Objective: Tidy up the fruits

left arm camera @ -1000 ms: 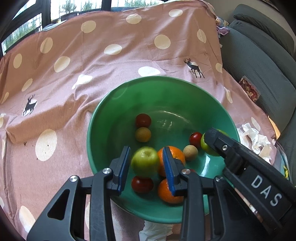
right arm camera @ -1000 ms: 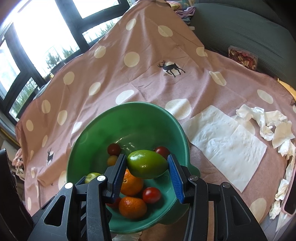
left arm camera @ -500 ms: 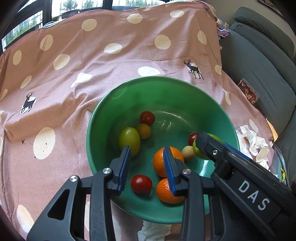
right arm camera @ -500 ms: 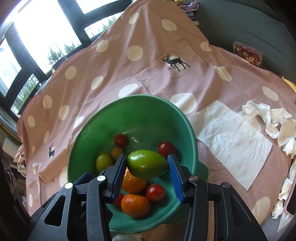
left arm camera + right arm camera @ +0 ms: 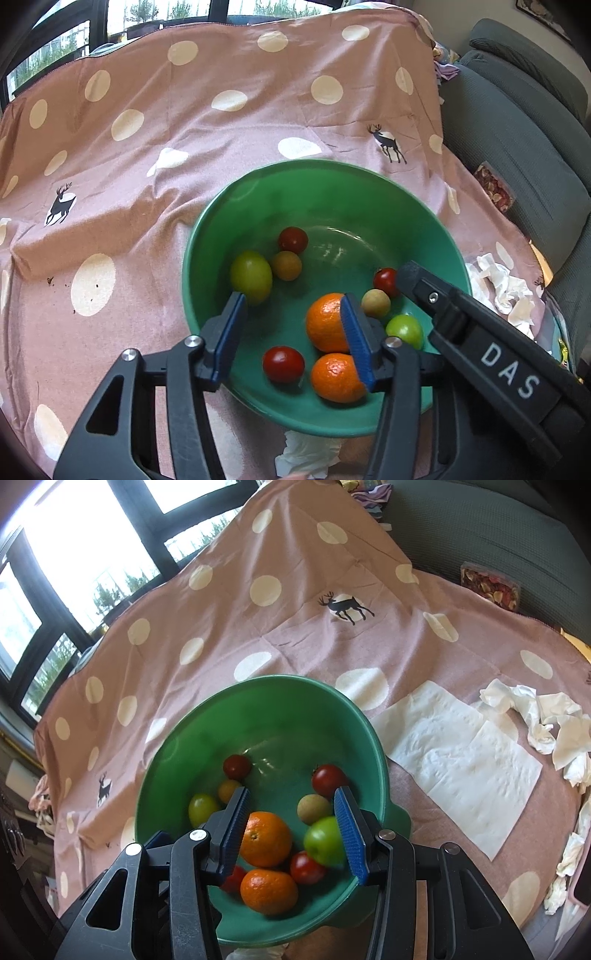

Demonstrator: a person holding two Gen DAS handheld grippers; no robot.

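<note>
Over the green bowl (image 5: 332, 192) on the dotted cloth (image 5: 147, 166), holding both tools tilted down into it, seemingly so released fruit lands among the oranges (image 5: 325, 323) and not outside. Have just been opening the left gripper (image 5: 291, 297) jaws, now partway apart with nothing between, and the yellow-green fruit (image 5: 251, 275) lies just beyond the left pad. Right gripper (image 5: 291, 792) similarly parted, gripping nothing, with the blurred green fruit (image 5: 323, 840) low in the bowl beside its right pad.

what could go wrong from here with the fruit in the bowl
The green fruit looks blurred, loose beside the open jaws of the right gripper; it may land hard and bruise or knock a tomato. The bowl seems to rest on crumpled tissue at its near side, so a bump might tip it.
</note>
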